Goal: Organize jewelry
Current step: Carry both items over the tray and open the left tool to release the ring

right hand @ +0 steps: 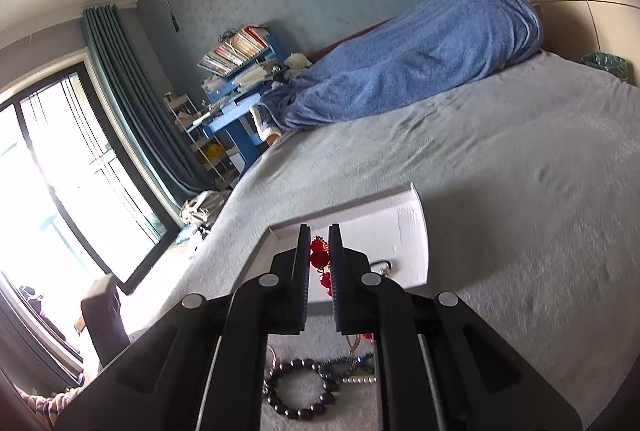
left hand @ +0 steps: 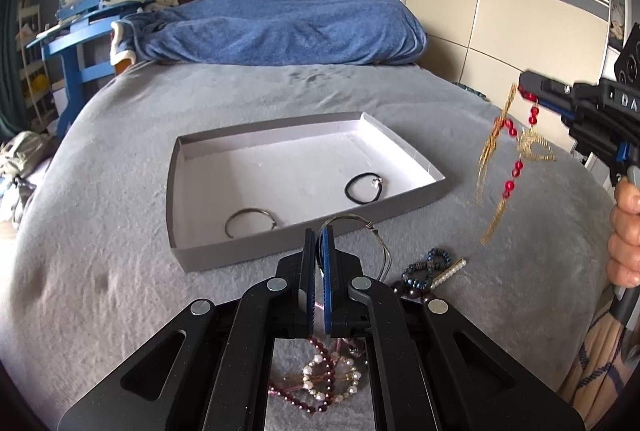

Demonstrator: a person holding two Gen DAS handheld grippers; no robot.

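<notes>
A heap of beaded bracelets, garnet-dark and pearl-white, lies on the grey bed cover directly under the left gripper. Its jaws are pressed together on a thin wire bangle, which arcs out to the right of the fingertips, just short of the near wall of the shallow grey tray.

Inside the tray lie a metal ring and a black hair tie, well apart. To the right, the right gripper is clamped almost fully on the top of a red-bead and gold-tassel ornament, held in the air beside the tray; a hand grips its handle. In the right wrist view the red beads sit between the fingers, with the tray behind them.

The ornament hangs with its long axis roughly vertical, clamped end up, tassels pointing down and swinging loose.

The step in hand looks like carrying the ornament over the tray. To do it well, the right gripper should travel slowly so the tassels settle, clear the tray wall, lower until the tassel tips touch an empty patch away from ring and hair tie, then release. A dark bead bracelet waits on the cover.
</notes>
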